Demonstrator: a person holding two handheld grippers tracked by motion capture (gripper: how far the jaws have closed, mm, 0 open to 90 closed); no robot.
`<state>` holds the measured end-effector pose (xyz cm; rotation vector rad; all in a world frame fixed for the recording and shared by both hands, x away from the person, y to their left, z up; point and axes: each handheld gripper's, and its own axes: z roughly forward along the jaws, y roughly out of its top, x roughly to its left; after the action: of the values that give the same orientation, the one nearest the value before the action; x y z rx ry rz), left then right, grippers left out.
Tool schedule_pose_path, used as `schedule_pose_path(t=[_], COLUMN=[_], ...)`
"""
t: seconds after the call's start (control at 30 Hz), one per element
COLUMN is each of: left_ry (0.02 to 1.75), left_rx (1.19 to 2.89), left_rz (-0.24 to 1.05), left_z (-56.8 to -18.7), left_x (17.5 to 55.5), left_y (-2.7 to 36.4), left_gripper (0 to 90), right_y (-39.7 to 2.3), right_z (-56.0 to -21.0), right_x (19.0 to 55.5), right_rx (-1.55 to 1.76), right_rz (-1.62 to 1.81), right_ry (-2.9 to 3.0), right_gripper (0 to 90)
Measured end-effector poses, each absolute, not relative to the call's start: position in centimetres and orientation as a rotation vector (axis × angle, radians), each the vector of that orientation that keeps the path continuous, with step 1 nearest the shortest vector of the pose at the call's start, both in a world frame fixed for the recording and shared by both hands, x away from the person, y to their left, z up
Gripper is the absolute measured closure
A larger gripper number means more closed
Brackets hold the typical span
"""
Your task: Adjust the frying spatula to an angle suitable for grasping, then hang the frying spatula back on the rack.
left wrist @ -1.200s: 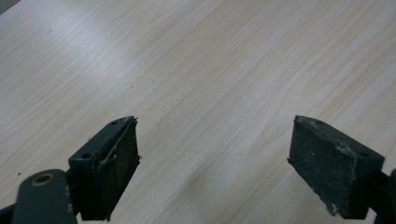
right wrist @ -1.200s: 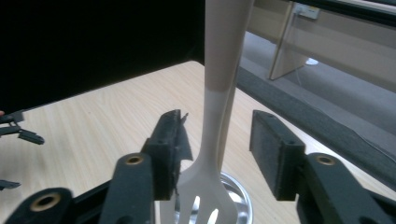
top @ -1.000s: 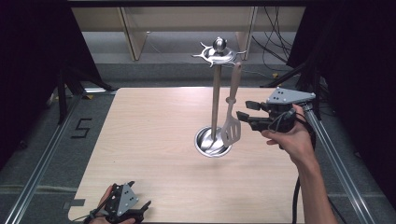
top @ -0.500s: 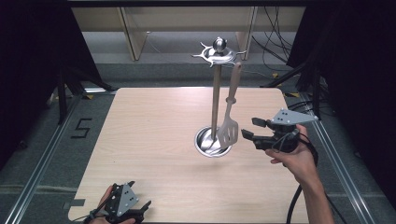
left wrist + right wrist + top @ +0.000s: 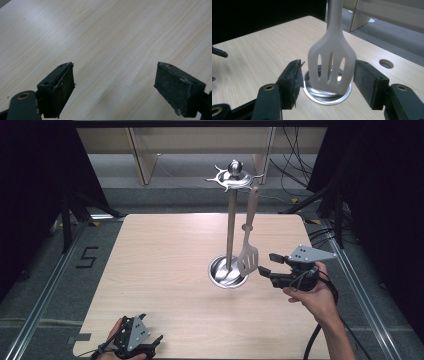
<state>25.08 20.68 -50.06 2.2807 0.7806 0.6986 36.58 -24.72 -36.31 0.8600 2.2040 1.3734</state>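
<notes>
A white slotted spatula hangs by its handle from the hooked top of a metal utensil stand. Its blade dangles over the stand's round base. My right gripper is level with the blade, just to its right, pointing at it. Its jaws have just been opening, and in the right gripper view the blade sits just ahead of the spread pads without either pad pressing on it. My left gripper rests at the table's front left edge, open over bare wood.
The light wooden table has a small round hole near its right edge. Dark curtains, cables and a pale shelf unit lie beyond the far edge. A metal rail runs along the floor at left.
My right gripper has come down from the spatula's handle to the level of its blade and drawn slightly back to the right. The spatula still hangs on the stand. The left gripper has not moved.
</notes>
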Motion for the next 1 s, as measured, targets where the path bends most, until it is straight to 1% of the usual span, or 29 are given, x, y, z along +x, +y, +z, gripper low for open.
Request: schedule_pose_path(t=[0.1,0.27,0.3,0.33,0.37,0.4,0.47,0.5,0.6,0.63,0.67,1.0], left_ry=[0.819,0.812,0.803,0.799,0.797,0.776,0.772,0.789,0.792,0.794,0.781,0.768], left_rx=[2.235,2.231,2.23,2.237,2.23,2.269,2.278,2.249,2.24,2.248,2.277,2.259], left_rz=[0.712,0.717,0.71,0.73,0.708,0.707,0.711,0.72,0.709,0.731,0.716,0.717], left_z=[-50.3,-50.1,-50.1,-50.1,-50.1,-49.9,-49.9,-50.1,-50.0,-50.0,-50.0,-50.0], left_x=[25.1,25.1,25.0,25.0,24.9,24.9,25.0,25.0,25.0,25.0,25.0,24.9], left_y=[20.7,20.8,20.7,20.6,20.6,20.8,20.8,20.6,20.6,20.7,20.8,20.8], left_gripper=[15.1,15.0,15.0,15.0,15.0,15.0,15.0,15.0,15.1,15.0,15.1,15.1], right_y=[-24.6,-24.8,-24.9,-24.9,-25.0,-25.0,-25.0,-25.1,-25.4,-25.3,-25.4,-25.8], right_z=[-37.3,-38.2,-38.2,-38.5,-38.5,-38.6,-38.8,-38.8,-39.1,-39.3,-39.5,-39.9], right_x=[36.3,36.3,36.0,36.1,36.0,35.6,35.6,35.5,35.6,35.4,35.4,35.2], right_rx=[0.897,0.9,0.93,0.916,0.912,0.94,0.942,0.944,0.912,0.941,0.956,0.949], right_rz=[1.381,1.333,1.32,1.334,1.31,1.308,1.324,1.291,1.271,1.277,1.273,1.249], right_ry=[2.196,2.223,2.253,2.23,2.246,2.257,2.23,2.268,2.279,2.271,2.281,2.285], right_gripper=[38.1,36.4,36.4,36.5,36.4,36.4,36.5,36.4,36.4,36.3,36.4,35.4])
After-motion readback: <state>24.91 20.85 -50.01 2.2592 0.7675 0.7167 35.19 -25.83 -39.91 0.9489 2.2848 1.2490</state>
